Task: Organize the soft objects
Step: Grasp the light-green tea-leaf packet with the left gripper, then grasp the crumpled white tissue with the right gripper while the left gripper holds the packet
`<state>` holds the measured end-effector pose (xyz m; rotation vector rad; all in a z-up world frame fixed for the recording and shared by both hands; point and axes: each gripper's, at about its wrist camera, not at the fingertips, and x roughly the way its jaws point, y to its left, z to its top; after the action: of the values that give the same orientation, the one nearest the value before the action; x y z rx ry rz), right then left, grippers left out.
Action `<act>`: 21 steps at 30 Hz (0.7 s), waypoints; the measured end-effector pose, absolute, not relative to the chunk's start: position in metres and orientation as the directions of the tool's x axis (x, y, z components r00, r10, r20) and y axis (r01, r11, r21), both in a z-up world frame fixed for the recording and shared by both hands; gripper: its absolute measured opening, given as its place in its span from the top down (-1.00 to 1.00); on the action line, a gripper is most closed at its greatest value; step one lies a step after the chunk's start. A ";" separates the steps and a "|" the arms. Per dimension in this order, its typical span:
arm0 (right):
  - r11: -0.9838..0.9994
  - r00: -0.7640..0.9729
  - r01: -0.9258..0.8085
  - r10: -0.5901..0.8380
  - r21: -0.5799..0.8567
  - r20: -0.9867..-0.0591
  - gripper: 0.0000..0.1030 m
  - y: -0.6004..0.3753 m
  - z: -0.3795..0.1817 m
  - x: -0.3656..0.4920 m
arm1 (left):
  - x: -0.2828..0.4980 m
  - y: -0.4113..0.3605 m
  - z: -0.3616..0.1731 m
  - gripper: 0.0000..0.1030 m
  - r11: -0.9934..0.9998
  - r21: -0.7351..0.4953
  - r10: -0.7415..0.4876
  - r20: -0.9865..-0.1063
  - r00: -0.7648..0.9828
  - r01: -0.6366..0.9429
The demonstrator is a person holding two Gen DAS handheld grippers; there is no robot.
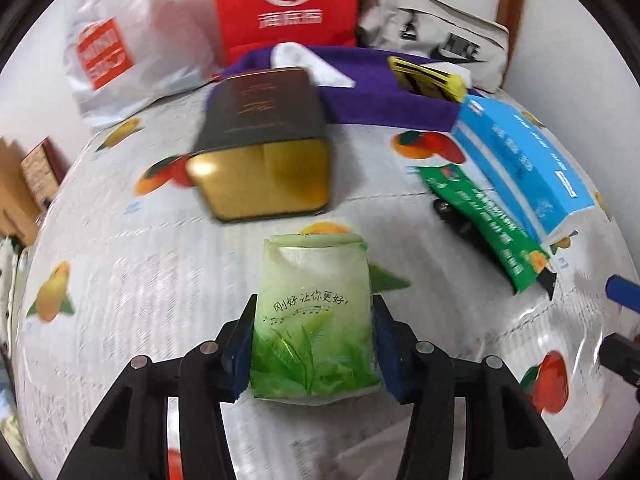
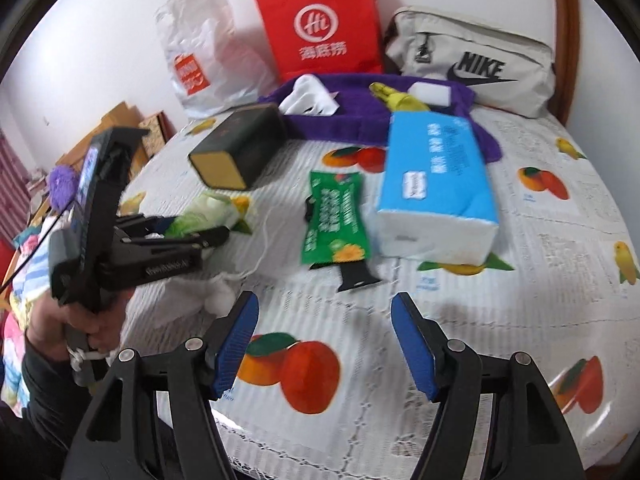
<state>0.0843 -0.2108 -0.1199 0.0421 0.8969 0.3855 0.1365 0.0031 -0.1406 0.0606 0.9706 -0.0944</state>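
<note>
Sorting looks barely begun to me: my left gripper [image 1: 314,350] pinches the green tissue pack [image 1: 314,320] on the tablecloth [image 1: 140,280]; my right gripper [image 2: 324,344] hangs wide, empty. Blue tissue pack [image 2: 432,176] and green sachet [image 2: 336,220] lie loose.

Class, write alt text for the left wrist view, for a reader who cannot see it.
The left claw grips a pale green tissue pack between its blue pads above a fruit-print tablecloth. Beyond lie a dark box with a gold end, a green sachet and a blue tissue pack.
</note>
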 end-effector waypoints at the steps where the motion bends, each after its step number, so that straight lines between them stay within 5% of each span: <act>1: 0.926 0.554 -0.318 0.354 0.202 -0.753 -0.33 -0.207 -0.122 0.083 | 0.136 0.009 -0.141 0.04 0.995 0.008 -0.048 -0.826 0.562 0.096; 16: 0.855 0.474 -0.444 0.479 0.269 -0.739 -0.30 -0.134 -0.160 0.091 | 0.118 0.082 -0.143 0.03 0.995 -0.075 -0.026 -0.812 0.584 -0.059; 18: 0.874 0.517 -0.446 0.428 0.193 -0.741 -0.11 -0.123 -0.162 0.089 | 0.116 0.082 -0.144 0.03 0.996 -0.073 -0.025 -0.809 0.587 -0.059; 20: 0.876 0.539 -0.463 0.396 0.131 -0.744 0.50 -0.116 -0.164 0.087 | 0.116 0.080 -0.144 0.03 0.996 -0.067 -0.019 -0.808 0.589 -0.060; 21: 0.865 0.534 -0.489 0.398 0.111 -0.746 0.54 -0.112 -0.164 0.083 | 0.115 0.078 -0.144 0.03 0.996 -0.060 -0.014 -0.808 0.590 -0.059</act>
<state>0.0833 -0.1121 -0.1638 -0.1155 0.8575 0.5294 0.1152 0.0785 -0.1444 -0.0837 0.9403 0.0262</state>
